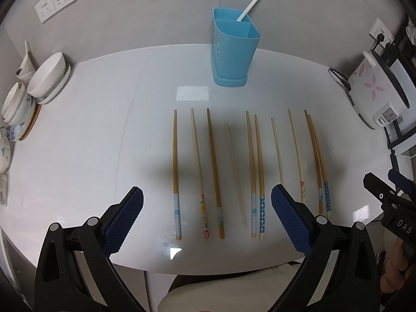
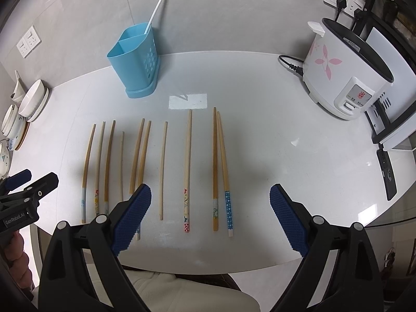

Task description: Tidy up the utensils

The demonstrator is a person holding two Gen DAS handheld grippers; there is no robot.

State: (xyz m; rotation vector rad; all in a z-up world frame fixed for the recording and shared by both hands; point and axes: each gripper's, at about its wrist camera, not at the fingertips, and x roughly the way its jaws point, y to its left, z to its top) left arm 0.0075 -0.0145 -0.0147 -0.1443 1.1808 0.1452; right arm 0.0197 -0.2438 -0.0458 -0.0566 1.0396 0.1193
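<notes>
Start of the sorting step. Ten chopsticks (image 1: 249, 161) lie in a row on the white counter (image 1: 91, 130), thin tips toward the wall and decorated handles toward the person. The blue holder (image 1: 234, 52) stands upright behind the row, near the wall, with one white stick (image 1: 253, 1) leaning out of a rear compartment. The left gripper (image 1: 206, 212) hangs above the handle ends of the left half of the row, fingers spread wide and empty; the right gripper (image 2: 210, 205) hangs likewise over the right half, spread and holding nothing.

A good pick likely starts with a lone chopstick, such as the plain one (image 2: 163, 169) that lies apart from its neighbours. The rightmost two (image 2: 219, 169) cross near their tips and call for care, lest one drag the other. Pinching near the thicker handle end should give a firmer hold and leave the thin tip free to be lowered into a compartment. The rice cooker (image 2: 348, 72) stands well clear to the right.
</notes>
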